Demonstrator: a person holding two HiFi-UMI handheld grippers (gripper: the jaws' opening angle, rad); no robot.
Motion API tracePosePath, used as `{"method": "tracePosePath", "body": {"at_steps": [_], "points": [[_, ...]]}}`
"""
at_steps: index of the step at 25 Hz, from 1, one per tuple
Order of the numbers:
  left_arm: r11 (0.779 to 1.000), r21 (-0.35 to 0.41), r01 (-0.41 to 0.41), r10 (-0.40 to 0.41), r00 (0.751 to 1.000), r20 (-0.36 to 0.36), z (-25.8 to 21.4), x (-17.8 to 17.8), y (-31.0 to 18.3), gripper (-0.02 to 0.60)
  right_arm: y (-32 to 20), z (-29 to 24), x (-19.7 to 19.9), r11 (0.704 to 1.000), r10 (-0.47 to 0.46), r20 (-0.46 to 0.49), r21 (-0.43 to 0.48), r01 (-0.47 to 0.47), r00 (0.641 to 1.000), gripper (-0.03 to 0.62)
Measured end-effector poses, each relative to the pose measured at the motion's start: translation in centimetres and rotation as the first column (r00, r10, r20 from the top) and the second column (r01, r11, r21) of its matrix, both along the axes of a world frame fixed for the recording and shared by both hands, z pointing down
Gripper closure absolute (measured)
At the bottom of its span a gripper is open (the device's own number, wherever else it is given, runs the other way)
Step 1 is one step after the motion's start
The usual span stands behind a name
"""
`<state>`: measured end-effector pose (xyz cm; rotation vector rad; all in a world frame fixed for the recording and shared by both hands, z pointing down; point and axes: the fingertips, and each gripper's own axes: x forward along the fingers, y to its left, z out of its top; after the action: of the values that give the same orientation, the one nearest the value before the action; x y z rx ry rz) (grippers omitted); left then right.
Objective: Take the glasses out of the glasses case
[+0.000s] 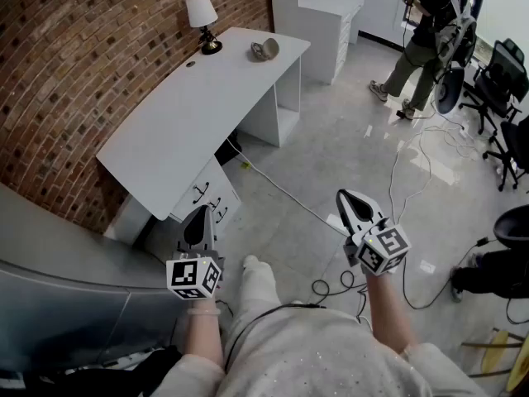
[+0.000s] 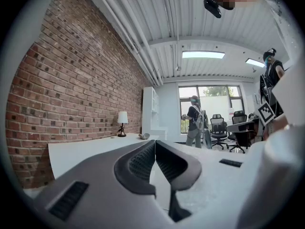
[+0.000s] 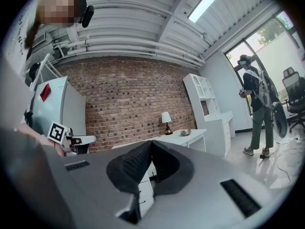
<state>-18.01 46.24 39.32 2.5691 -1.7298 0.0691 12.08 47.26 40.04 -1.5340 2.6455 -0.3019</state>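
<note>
Left gripper (image 1: 201,215): grey, hand-held, with 2 jaws; jaws closed together, nothing between them.
Right gripper (image 1: 345,197): same build; jaws pressed together, empty.
Glasses case: probably the small rounded grey-beige object (image 1: 265,50) at the far end of the long white desk (image 1: 182,122), near the white-shaded table lamp (image 1: 202,19).
Direction: ahead, well apart from both grippers; neither is clearly nearer.
Long axis: too small to tell.
Room: red brick wall (image 1: 83,56), grey floor (image 1: 347,139) with trailing cables.

Counter (image 1: 207,98) against brick wall (image 1: 74,56); lamp (image 1: 202,21) on its far end, glasses case (image 1: 265,50) on it right of lamp. Left gripper (image 1: 201,213), right gripper (image 1: 345,195) over floor (image 1: 331,155), well apart from case.
</note>
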Motion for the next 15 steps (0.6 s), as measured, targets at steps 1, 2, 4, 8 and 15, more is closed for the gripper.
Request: {"method": "tracePosePath", "body": {"at_steps": [1, 2, 4, 8, 15], "points": [[1.0, -0.001, -0.001, 0.001, 1.0, 0.001, 0.2, 0.1, -0.5, 0.575, -0.4, 0.2, 0.1, 1.0, -0.001, 0.0, 0.0, 0.001, 1.0, 0.589], [1.0, -0.002, -0.003, 0.003, 1.0, 0.001, 0.3, 0.2, -1.0, 0.575, -0.8, 0.3, 0.1, 1.0, -0.001, -0.001, -0.001, 0.001, 1.0, 0.589], [1.0, -0.004, -0.007, 0.007, 1.0, 0.002, 0.5, 0.3, -2.1, 0.575, -1.8, 0.7, 0.2, 1.0, 0.002, -0.002, -0.005, -0.002, 1.0, 0.589], [1.0, -0.008, -0.02, 0.02, 1.0, 0.001, 0.7, 0.5, -5.0, 0.575, -4.5, 1.0, 0.4, 1.0, 0.016, 0.001, -0.013, -0.016, 1.0, 0.589], [1.0, -0.017, -0.024, 0.024, 1.0, -0.013, 0.4, -0.2, -12.4, 0.575, -10.8, 0.4, 0.2, 1.0, 0.025, -0.025, -0.016, -0.025, 0.999, 0.589]]}}
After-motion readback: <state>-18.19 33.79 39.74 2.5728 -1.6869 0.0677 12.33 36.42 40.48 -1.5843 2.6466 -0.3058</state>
